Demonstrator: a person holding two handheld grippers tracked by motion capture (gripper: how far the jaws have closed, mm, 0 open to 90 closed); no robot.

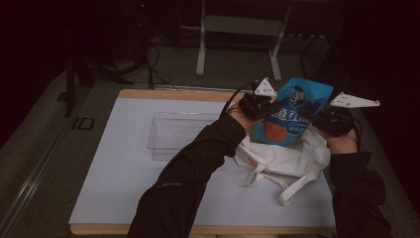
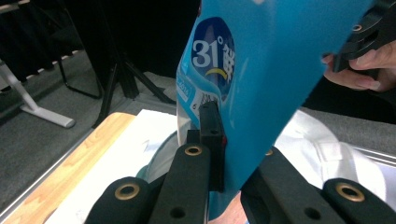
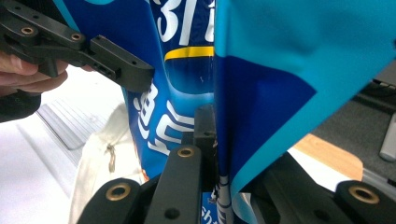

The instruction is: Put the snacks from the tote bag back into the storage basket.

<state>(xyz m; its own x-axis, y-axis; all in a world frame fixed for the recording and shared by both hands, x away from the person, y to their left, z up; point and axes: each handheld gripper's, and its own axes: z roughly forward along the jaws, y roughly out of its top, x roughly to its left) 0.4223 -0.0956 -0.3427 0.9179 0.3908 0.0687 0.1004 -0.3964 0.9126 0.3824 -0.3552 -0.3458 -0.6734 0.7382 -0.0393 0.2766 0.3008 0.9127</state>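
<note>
At upper right of the high view, the left gripper (image 1: 257, 105) and right gripper (image 1: 324, 119) each clamp the blue snack bag (image 1: 294, 111) above the white tote bag (image 1: 287, 156), a clear tray (image 1: 181, 131) lying left-centre on the table (image 1: 124, 198).

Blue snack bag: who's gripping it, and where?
Both. Left gripper pinches the glossy blue snack bag at its left side edge; right gripper pinches its right side edge.

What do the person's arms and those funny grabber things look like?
Both arms wear dark long sleeves. The left gripper and right gripper are black, each topped with a pale grey three-cornered plate. A black cable trails from the left one. Up close, the black jaws are flat bars with small brass-coloured rings at the joints.
</note>
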